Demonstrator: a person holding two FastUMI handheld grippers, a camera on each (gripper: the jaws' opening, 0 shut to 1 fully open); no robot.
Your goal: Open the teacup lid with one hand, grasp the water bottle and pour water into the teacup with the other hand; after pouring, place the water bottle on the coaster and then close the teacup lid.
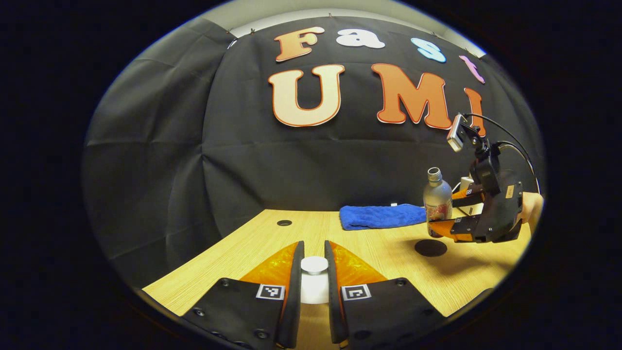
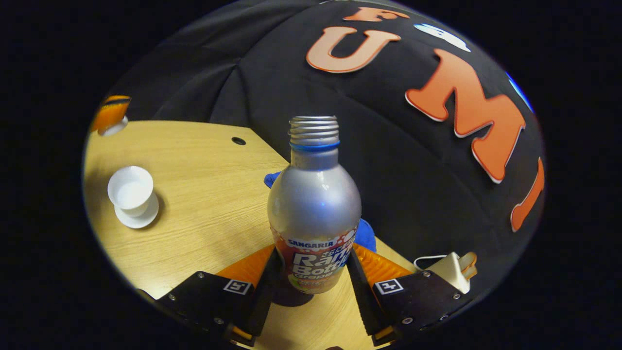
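My left gripper (image 1: 314, 272) is pinching the white teacup lid (image 1: 314, 265) between both fingers, lifted above the wooden table (image 1: 388, 257). My right gripper (image 2: 311, 277) is clamping the uncapped silver water bottle (image 2: 314, 209) upright, held above the black round coaster (image 1: 430, 248). The open white teacup (image 2: 130, 190) is sitting on its saucer (image 2: 141, 216), left of the bottle, with a blue towel (image 1: 381, 216) lying at the table's far edge.

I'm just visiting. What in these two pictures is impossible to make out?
- Left gripper view: the teacup lid is mostly hidden between the left gripper fingers.
- Right gripper view: the water bottle is opaque, so how much it holds is hidden.
- Right gripper view: the teacup is too small and pale to tell if there is water inside.
- Right gripper view: the left gripper is cut off by the picture's edge.
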